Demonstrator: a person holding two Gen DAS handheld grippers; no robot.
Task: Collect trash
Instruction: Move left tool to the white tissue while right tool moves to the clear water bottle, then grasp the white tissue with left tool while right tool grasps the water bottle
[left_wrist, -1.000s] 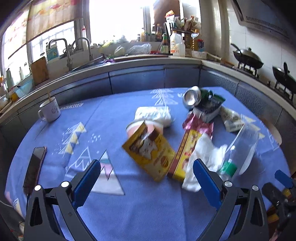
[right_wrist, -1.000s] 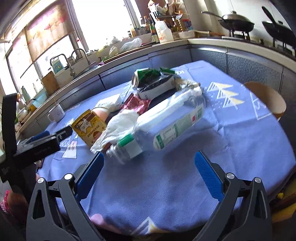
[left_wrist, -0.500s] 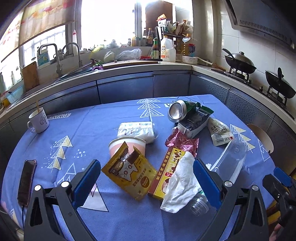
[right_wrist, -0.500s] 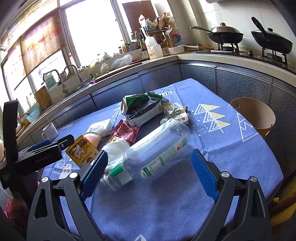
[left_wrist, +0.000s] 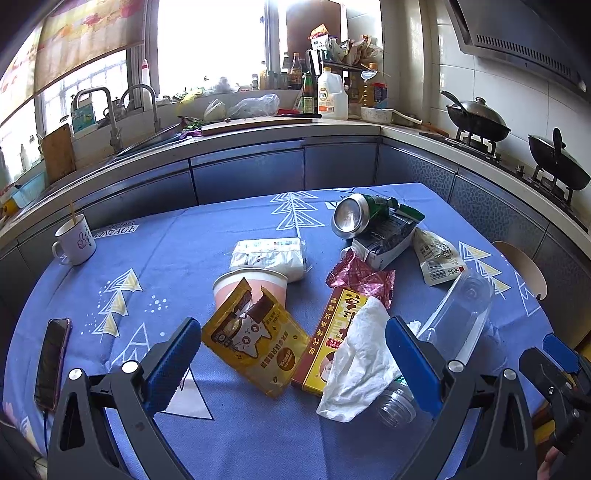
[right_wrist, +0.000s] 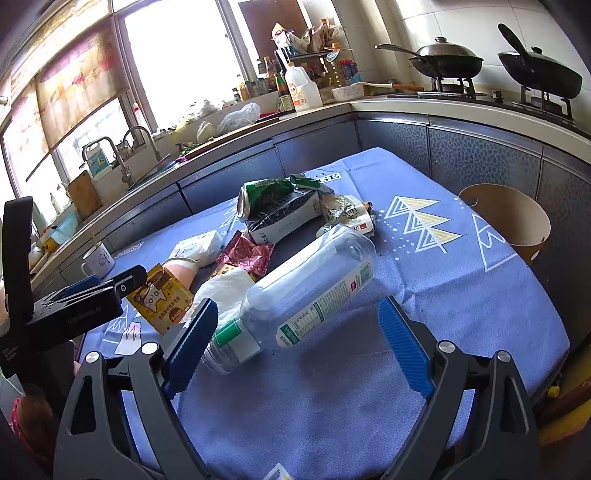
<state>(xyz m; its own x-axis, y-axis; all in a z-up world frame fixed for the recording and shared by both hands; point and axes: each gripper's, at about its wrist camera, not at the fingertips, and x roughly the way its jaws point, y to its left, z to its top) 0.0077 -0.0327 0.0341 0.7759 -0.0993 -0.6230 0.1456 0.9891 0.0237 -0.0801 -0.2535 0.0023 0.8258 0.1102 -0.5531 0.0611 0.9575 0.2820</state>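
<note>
Trash lies in a pile on the blue tablecloth: a yellow pouch (left_wrist: 255, 341), a pink paper cup (left_wrist: 251, 286), a red-yellow box (left_wrist: 332, 339), a white tissue (left_wrist: 360, 365), a clear plastic bottle (right_wrist: 306, 291), a red foil wrapper (left_wrist: 360, 277), a green can (left_wrist: 354, 218), a carton (left_wrist: 386, 242) and a white pack (left_wrist: 269, 254). My left gripper (left_wrist: 293, 363) is open, low over the near edge, facing the pouch and box. My right gripper (right_wrist: 295, 349) is open just short of the bottle's neck end. The bottle also shows in the left wrist view (left_wrist: 454, 317).
A white mug (left_wrist: 74, 240) stands at the far left and a phone (left_wrist: 51, 360) lies at the near left edge. A tan paper bin (right_wrist: 506, 218) sits off the table's right side. Kitchen counter, sink and woks ring the far side.
Both grippers pulled back and rose, so the pile looks farther and more of the table shows. The trash has not moved. Both stay open.
</note>
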